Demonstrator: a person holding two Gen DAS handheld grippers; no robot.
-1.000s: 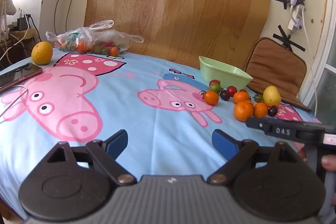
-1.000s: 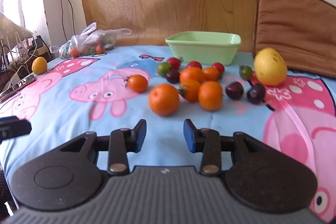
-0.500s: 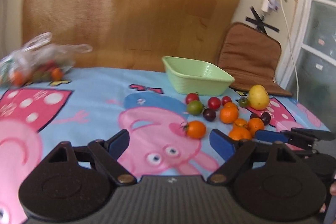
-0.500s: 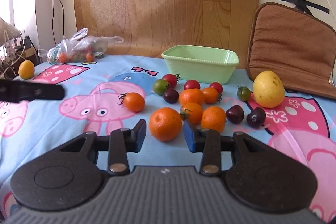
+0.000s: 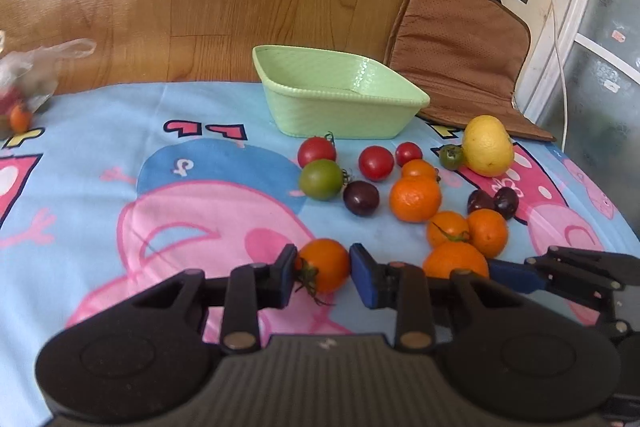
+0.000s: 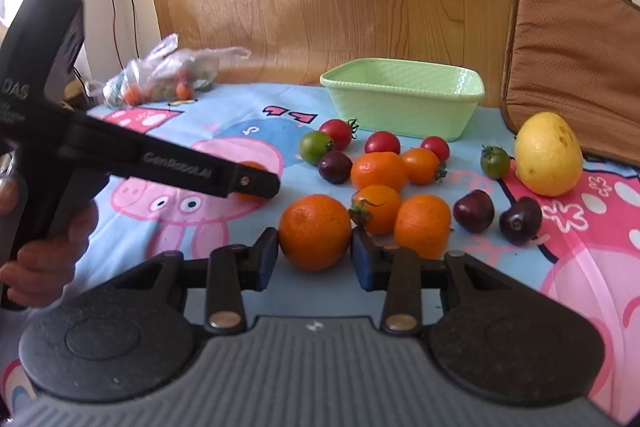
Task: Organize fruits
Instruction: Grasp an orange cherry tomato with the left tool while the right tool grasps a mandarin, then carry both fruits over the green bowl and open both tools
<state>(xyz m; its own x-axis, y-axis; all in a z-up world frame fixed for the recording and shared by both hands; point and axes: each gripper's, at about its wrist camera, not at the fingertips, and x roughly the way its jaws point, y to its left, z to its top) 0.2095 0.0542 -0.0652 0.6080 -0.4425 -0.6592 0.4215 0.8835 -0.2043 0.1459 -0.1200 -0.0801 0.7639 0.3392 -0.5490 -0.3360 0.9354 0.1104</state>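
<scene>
The left tool (image 5: 322, 269), wide a second ago, is now closed on the orange tomato (image 5: 325, 269) at lower centre. The right tool (image 6: 314, 254) is kept narrow around the mandarin (image 6: 314, 231). Both fruits can likely be carried to the green bowl (image 5: 340, 107) behind.

Hidden: left tool (image 6: 256, 185) covers most of my orange tomato (image 6: 249, 167) in right view | Cut off: plastic bag (image 5: 28, 75) at left view's edge, blurred, so I can't count its fruit | Cushion (image 6: 576, 63) runs off right edge | Right tool (image 5: 516, 275) only partly in left view
</scene>
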